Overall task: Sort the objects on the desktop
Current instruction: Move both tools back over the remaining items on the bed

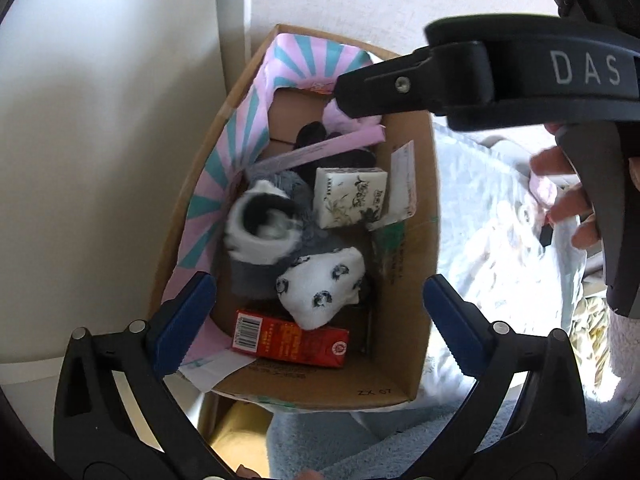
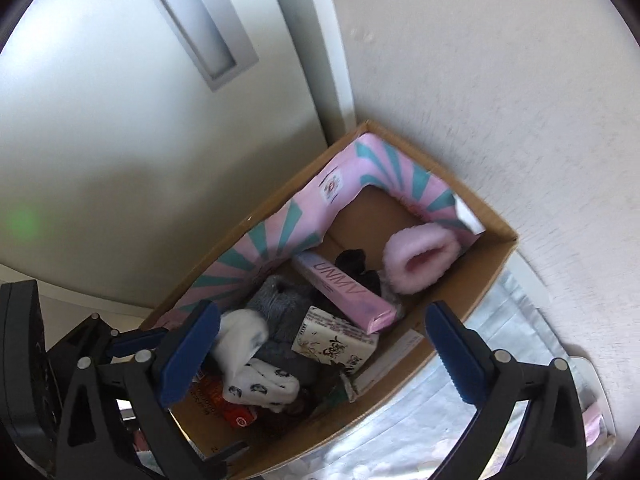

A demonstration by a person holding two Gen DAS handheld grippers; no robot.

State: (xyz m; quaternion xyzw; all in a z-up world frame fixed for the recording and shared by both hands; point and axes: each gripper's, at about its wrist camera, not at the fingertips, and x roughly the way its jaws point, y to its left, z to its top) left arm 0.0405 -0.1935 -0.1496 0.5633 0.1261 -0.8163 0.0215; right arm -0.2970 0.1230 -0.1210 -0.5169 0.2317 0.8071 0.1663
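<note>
L claw (image 1: 320,324) and R claw (image 2: 322,354) both released, nothing between pads, hovering over open cardboard box (image 1: 404,360) w/ red carton (image 1: 290,344) nearest, then patterned white sock (image 1: 320,284), floral tissue pack (image 1: 350,196), pink UNMV box (image 2: 344,292), pink fluffy slipper (image 2: 420,258) at far end by wall. Judged step: betw. drops, items already binned. Next: withdraw, fetch another obj; none visible outside the box.

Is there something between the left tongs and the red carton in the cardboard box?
Nothing visible blocks most of it. The left tongs hang open above the red carton, which lies at the near end of the cardboard box. Only the white patterned sock overlaps the carton's far edge.
</note>
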